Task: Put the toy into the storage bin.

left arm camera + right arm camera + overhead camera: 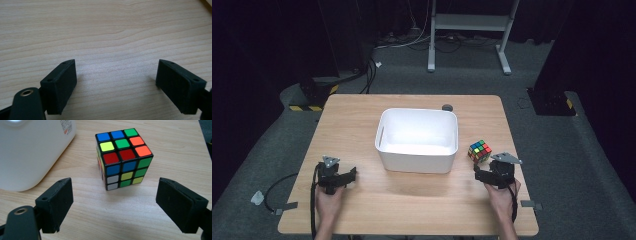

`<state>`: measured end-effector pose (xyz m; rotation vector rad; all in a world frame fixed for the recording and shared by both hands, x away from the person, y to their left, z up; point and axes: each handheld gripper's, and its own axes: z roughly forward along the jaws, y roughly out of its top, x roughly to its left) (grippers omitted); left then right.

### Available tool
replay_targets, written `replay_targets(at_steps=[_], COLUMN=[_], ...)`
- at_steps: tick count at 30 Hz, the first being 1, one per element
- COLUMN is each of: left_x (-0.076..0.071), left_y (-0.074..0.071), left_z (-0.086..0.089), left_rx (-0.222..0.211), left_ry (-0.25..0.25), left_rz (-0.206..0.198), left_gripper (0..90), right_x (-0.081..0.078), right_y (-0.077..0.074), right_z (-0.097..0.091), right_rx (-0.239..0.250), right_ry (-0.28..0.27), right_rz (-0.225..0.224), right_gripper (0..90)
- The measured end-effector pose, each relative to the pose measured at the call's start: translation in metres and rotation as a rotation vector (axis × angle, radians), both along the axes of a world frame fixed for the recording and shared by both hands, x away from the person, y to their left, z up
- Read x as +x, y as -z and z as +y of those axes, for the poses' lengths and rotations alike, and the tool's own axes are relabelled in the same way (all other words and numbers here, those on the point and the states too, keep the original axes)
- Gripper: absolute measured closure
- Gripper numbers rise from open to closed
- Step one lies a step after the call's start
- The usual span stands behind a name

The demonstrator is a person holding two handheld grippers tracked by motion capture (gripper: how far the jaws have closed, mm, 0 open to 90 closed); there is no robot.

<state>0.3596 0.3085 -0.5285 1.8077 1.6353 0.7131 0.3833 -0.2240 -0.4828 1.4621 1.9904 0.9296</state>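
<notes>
The puzzle cube (pixel 479 151) sits on the table (pixel 362 120) near its right edge, just right of the white tub (pixel 417 141) and a little ahead of your right gripper (pixel 484 176). Being a cube, it has no long axis to speak of; it rests flat on one face, and in the right gripper view (pixel 123 157) it is turned so that one vertical edge faces your gripper, with a broad side and a narrow sliver of another both showing. It is scrambled: the top carries blue, green, yellow, orange and red stickers, and the near side shows blue, green, yellow and white, all set in a black frame. It stands apart from the tub, with bare wood between them.

Your right gripper (pixel 113 202) is spread wide, holding nothing. The cube stands beyond the jaw tips, roughly centred on the gap, and neither pad touches it. The tub's rounded corner (pixel 30 152) lies to the left of the left jaw.

Your left gripper (pixel 343 176) rests at the table's left front, well away from the cube. In its own view (pixel 116 82) the jaws stand wide apart over bare wood grain, grasping nothing.
</notes>
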Motion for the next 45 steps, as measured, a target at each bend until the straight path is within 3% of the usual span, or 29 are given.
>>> replay_targets(at_steps=[14,45], left_x=[0.000,0.000], left_y=[0.000,0.000], left_z=[0.000,0.000], left_rx=[0.000,-0.001], left_ry=[0.000,0.000], left_rz=[0.000,0.000], left_gripper=[17.0,17.0], right_x=[0.017,0.050], right_y=[-0.010,-0.003], right_z=[-0.004,-0.003], right_rx=[0.022,0.043], right_ry=[-0.010,-0.011], right_rz=[-0.006,0.028], right_gripper=[13.7,12.7])
